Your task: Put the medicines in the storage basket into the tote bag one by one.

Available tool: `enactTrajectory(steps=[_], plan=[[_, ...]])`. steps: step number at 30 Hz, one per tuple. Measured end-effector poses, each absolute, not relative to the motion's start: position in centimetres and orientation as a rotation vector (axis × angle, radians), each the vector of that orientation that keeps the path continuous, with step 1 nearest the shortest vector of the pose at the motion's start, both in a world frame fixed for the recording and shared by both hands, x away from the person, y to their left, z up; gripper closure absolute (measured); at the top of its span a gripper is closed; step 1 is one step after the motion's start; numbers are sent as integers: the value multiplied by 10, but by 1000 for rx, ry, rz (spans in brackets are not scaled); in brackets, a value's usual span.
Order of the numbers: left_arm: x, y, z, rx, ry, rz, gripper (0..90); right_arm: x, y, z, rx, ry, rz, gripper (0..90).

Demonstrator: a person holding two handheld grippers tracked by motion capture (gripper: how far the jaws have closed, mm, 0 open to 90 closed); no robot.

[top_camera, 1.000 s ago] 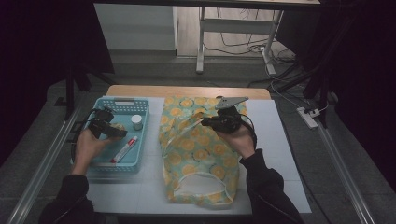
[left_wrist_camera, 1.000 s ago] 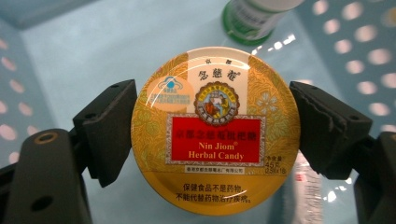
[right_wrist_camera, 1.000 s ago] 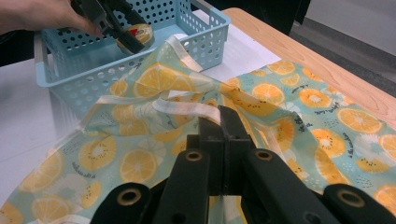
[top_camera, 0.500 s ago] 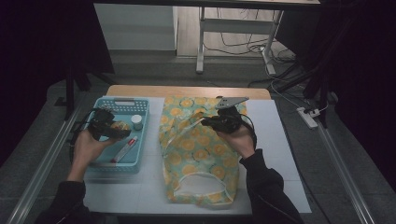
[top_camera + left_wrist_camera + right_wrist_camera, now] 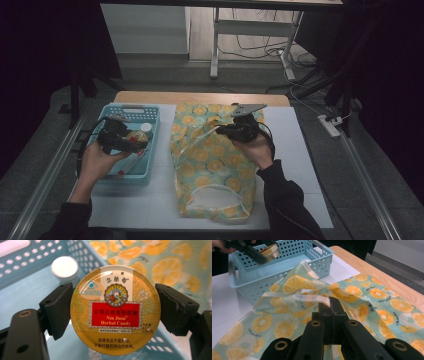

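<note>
Left hand-held gripper (image 5: 115, 312) pinches a round yellow candy tin (image 5: 115, 310) by its rim, pads on opposite edges, lid face toward the gripper's camera. Tin sits above the light blue basket (image 5: 150, 112), which stands on the desk's left side. In the high view the tin (image 5: 136, 136) is over the basket's middle. White-capped jar (image 5: 64, 268) stands in the basket beyond the tin; a red-and-white tube (image 5: 131, 162) lies in it nearer the front edge.

Right hand-held gripper (image 5: 332, 306) has jaws pressed together on the pale strap (image 5: 312, 298) of the orange-print fabric bag (image 5: 212, 165). Bag lies flat mid-desk, just beside the basket, mouth toward the front edge.
</note>
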State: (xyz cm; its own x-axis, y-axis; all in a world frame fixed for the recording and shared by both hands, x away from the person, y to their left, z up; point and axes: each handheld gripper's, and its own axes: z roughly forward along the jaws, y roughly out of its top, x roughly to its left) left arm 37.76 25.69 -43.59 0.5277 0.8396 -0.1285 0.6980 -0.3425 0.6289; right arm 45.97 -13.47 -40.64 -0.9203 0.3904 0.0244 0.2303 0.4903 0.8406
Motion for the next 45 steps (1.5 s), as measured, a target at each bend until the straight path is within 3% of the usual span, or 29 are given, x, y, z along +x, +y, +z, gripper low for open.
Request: enactTrajectory(steps=[28, 45], plan=[[355, 179, -414, 2207, 971, 205, 202, 463, -136, -409, 549, 2557, 1395, 894], [362, 123, -410, 2247, 818, 148, 202, 467, -138, -413, 576, 2553, 1397, 894]])
